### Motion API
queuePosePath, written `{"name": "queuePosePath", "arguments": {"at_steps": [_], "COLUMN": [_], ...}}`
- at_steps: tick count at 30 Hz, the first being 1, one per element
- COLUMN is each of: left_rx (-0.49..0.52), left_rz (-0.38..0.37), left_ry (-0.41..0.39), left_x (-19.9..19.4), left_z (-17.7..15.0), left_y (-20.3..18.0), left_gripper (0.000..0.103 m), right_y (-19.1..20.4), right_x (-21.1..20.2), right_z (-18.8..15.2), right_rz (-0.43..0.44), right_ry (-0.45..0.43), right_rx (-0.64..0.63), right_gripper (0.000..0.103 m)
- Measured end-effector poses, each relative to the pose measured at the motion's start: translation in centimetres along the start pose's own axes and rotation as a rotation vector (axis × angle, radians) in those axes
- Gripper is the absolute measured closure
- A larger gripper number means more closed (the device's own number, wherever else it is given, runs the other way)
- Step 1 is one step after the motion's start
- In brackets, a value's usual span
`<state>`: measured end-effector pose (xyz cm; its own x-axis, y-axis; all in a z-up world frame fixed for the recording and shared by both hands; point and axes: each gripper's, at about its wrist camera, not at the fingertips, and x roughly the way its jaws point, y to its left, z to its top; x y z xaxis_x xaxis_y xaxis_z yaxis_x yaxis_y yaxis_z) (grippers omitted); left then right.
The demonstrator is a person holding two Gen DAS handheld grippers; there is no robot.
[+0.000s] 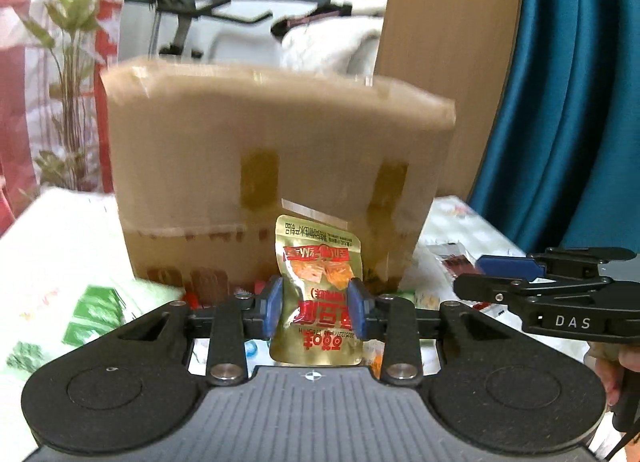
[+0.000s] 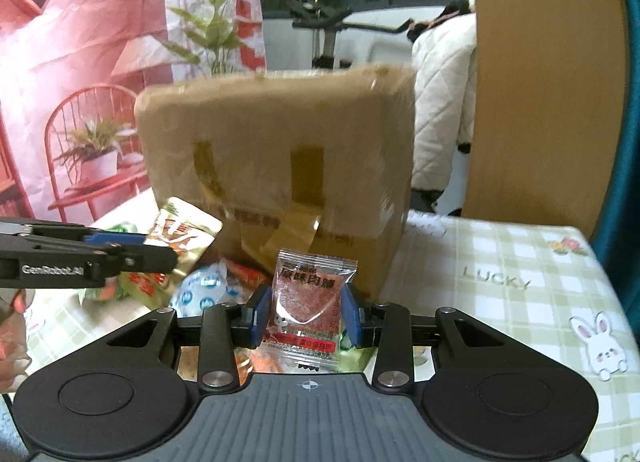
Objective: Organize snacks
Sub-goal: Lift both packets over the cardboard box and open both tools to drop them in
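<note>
While the left gripper (image 1: 316, 308) clamps a gold snack pouch (image 1: 317, 294) just before the cardboard box (image 1: 276, 166), the right gripper (image 2: 305, 316) clamps a clear jerky packet (image 2: 308, 304) above the loose snack pile (image 2: 208, 286).

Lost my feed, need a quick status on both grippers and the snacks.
Left gripper shut on gold packet. Right gripper shut on clear jerky packet. Cardboard box stands right ahead, loose snacks at its foot.
</note>
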<state>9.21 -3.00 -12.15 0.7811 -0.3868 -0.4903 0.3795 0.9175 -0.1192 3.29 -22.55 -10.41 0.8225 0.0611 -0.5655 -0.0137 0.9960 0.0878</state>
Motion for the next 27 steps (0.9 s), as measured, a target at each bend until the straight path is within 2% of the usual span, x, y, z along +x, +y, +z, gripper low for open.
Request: {"name": "queuePosePath", "arguments": {"at_steps": [8, 13, 19, 23, 27], "left_rx": [0.007, 0.037, 0.018, 0.038, 0.025], "left_rz": [0.01, 0.028, 0.021, 0.053, 0.083], "left_ry": [-0.168, -0.245, -0.219, -0.19, -0.145], "left_x": [-3.6, -4.0, -0.6, 2.0, 4.6], "left_z": [3.9, 7.7, 12.9, 15.6, 17.0], "left_y": [0.2, 0.2, 2.1, 3.2, 4.7], "left_gripper": [0.066, 0.066, 0.066, 0.066, 0.066], "right_y": [-0.6, -1.4, -1.8, -1.2, -1.2], "right_x": [-3.2, -3.3, 0.6, 4.7, 8.8], "right_z": [4.0, 8.4, 14.6, 17.5, 18.8], "right_rz": [-0.014, 0.016, 0.031, 0.01, -0.017], "right_ry": [-0.141, -0.208, -0.216, -0.171, -0.097], "right_rx": [-0.022, -0.045, -0.105, -0.13, -0.114], "right_gripper": [0.068, 0.068, 0.068, 0.068, 0.068]}}
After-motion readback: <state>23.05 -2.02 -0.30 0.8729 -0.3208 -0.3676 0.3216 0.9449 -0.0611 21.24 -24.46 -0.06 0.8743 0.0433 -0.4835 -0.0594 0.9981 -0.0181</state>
